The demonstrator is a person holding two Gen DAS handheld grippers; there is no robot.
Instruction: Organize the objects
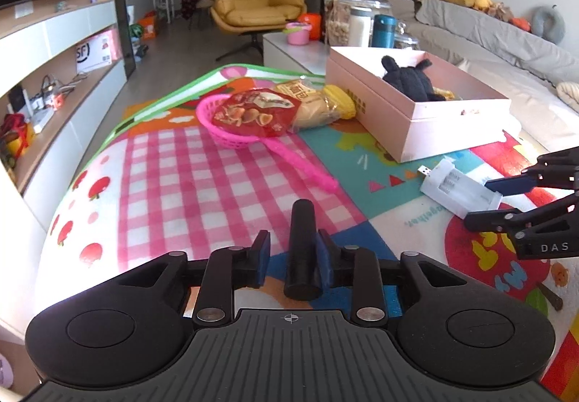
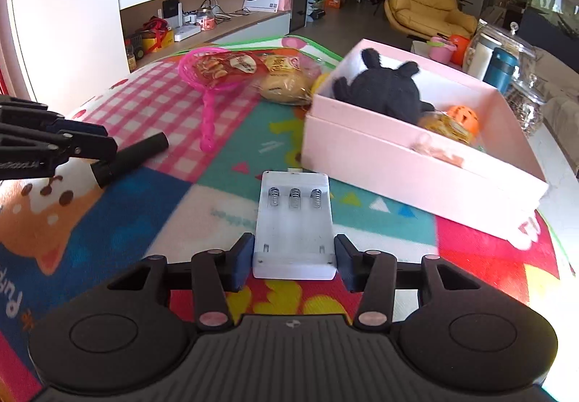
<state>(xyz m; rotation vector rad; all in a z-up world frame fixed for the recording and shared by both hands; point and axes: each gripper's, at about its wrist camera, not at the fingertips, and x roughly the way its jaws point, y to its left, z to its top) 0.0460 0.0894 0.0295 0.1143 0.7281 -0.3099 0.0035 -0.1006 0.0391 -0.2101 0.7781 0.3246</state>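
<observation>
Nearest to you, your left tool (image 1: 293, 257) stands part open around the black cylinder (image 1: 302, 250): the right pad touches it, the left pad stands clear, so it is not gripped. If you lift now it may roll off across the play mat (image 1: 163, 166).

Your right tool (image 2: 294, 262) straddles the near end of the white battery charger (image 2: 294, 224), which lies flat on the mat just short of the pink box (image 2: 416, 170). The jaws sit narrow, almost at its sides, but I cannot tell whether the pads press. A hold that far back could let the charger pivot and catch its plug on the box wall as you carry it over.

Beyond, the pink box holds a black plush toy (image 2: 387, 91), an orange ball (image 2: 463, 114) and some small packets. Further left, the pink strainer (image 2: 206, 76) carries a red snack bag (image 2: 228, 67), with a bread packet (image 2: 286, 85) just beside it, still to be put away.
</observation>
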